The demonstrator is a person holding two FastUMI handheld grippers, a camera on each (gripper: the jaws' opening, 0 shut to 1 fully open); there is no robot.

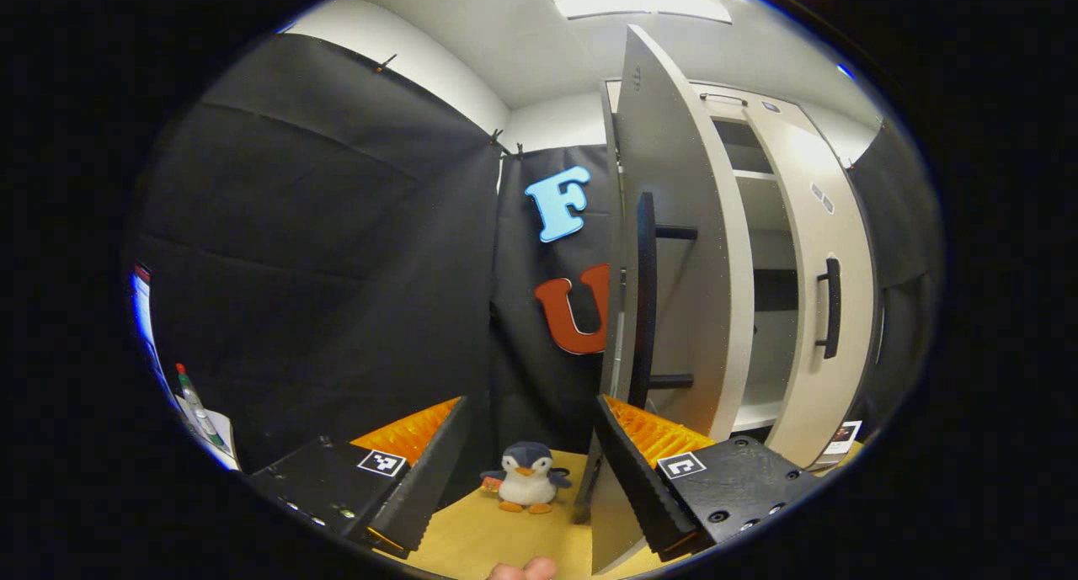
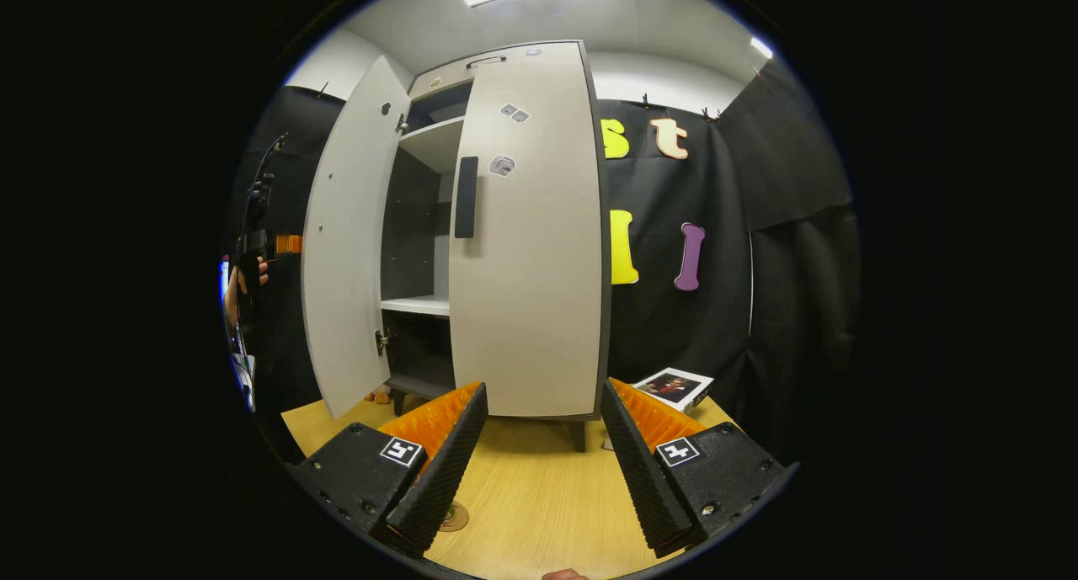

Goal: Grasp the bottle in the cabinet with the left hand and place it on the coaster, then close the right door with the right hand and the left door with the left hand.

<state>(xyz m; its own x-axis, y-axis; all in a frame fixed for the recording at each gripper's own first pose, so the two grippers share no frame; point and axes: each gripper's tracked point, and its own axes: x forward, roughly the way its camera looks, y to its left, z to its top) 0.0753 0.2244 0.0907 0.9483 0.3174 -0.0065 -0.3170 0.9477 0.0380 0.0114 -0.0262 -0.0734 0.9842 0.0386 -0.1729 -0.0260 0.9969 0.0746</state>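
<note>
Cabinet (image 2: pixel 522 252) is the task thing on show: tall, flat matte panels, dark edging, short dark legs, standing on a pale wood-grain tabletop (image 2: pixel 539 496).

Near: left gripper (image 1: pixel 532 470) fingers spread wide, nothing between them; ridged inner pads, a square black-and-white marker on each finger block. Right gripper (image 2: pixel 543 470) also spread and empty, same ridged pads and markers. A round coaster (image 2: pixel 455 517) lies flat on the table, partly behind the right gripper's left finger.

Mid: a plush penguin (image 1: pixel 527 476) sits upright on the tabletop between the left gripper's fingers, soft pile, just beside the foot of the left door.

Far: left door (image 1: pixel 674 243) swung open, seen edge-on in the left gripper view, with a long straight dark bar handle (image 1: pixel 645 298). Right door (image 2: pixel 530 243) about shut, slim vertical dark handle (image 2: pixel 466 197), a few small stickers up top, too small to read. Gap between the doors shows a white shelf (image 2: pixel 417 305) and dark interior. A printed card or booklet (image 2: pixel 674 386) lies flat to the right of the cabinet; print unreadable. At the left edge of the right gripper view, a hand (image 2: pixel 240 290) holds the other gripper.
</note>
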